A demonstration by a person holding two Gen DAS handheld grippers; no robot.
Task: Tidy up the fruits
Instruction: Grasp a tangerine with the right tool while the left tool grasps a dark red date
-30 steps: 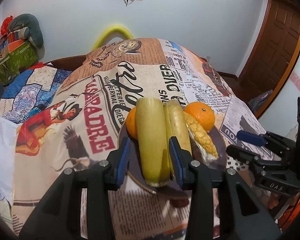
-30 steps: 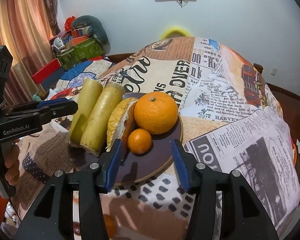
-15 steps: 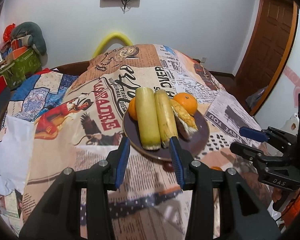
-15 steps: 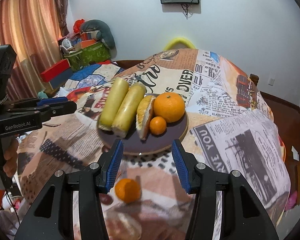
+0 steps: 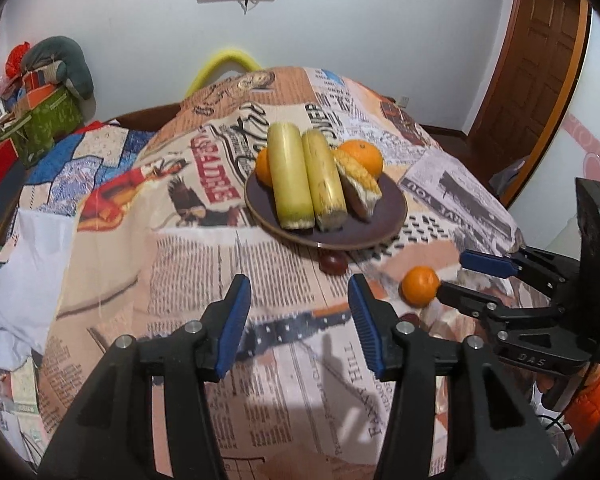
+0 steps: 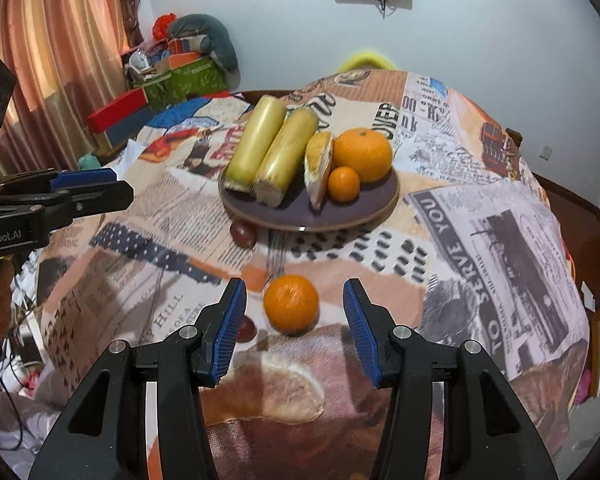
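Newsprint-patterned tablecloth (image 6: pixel 500 240) – brown plate (image 6: pixel 380 204), loose orange (image 6: pixel 291 303), dark fruit (image 6: pixel 243 234)

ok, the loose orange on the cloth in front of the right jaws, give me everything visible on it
The loose orange is small, round and glossy, with a dimpled stem end facing up. It sits alone on the printed tablecloth, off the plate and on its near side. The right gripper is open, its blue jaws flanking the orange without touching it. A small dark red fruit lies just left of it. Slightly motion blurred.

left gripper (image 5: pixel 298 320) fingers spread above tablecloth (image 5: pixel 180 264), short of plate (image 5: pixel 384 216).
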